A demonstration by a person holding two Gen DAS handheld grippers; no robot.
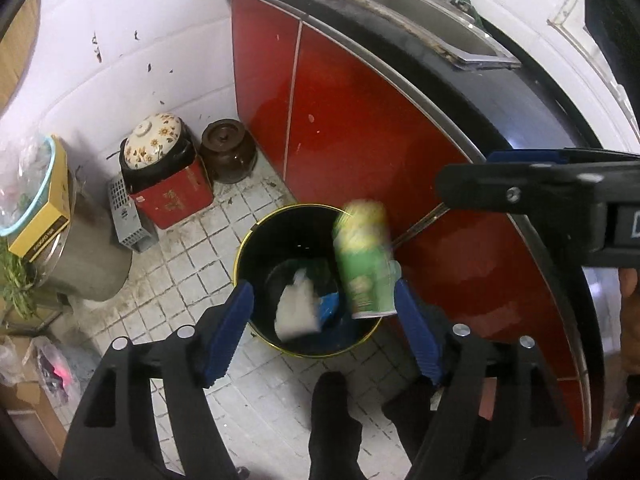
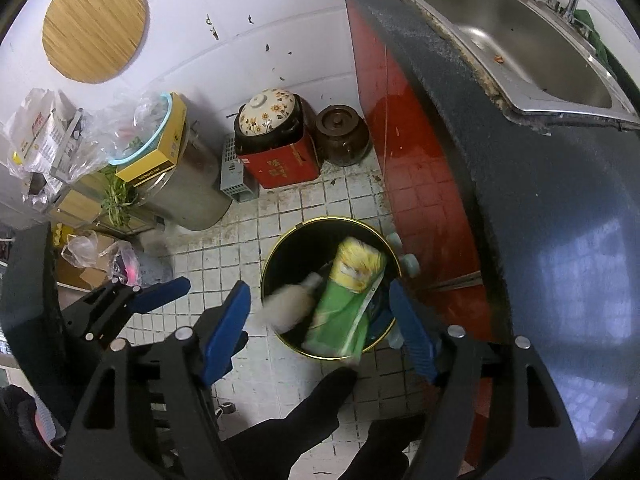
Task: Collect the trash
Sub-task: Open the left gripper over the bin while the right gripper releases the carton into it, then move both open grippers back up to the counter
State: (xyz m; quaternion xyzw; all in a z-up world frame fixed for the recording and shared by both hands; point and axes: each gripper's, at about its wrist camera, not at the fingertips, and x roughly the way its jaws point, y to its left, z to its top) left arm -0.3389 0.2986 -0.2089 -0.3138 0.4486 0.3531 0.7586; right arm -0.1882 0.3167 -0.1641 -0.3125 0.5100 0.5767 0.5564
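A black round bin with a gold rim (image 1: 256,236) (image 2: 288,236) stands on the tiled floor beside the red cabinet. A green and yellow snack tube (image 1: 362,258) (image 2: 344,300), blurred, is in the air over the bin's mouth, free of both grippers. White crumpled paper (image 1: 296,308) and a blue wrapper (image 1: 330,304) lie inside the bin. My left gripper (image 1: 324,328) is open above the bin; it also shows in the right wrist view (image 2: 160,292). My right gripper (image 2: 320,324) is open above the bin; its side shows in the left wrist view (image 1: 520,188).
A red cabinet (image 1: 360,120) under a dark counter (image 2: 540,200) with a steel sink (image 2: 500,20) stands on the right. A floral-lidded pot on a red box (image 1: 160,168), a brown jar (image 1: 228,152), a steel pot (image 2: 192,192) and bags crowd the left. My dark trouser legs (image 1: 332,420) are below.
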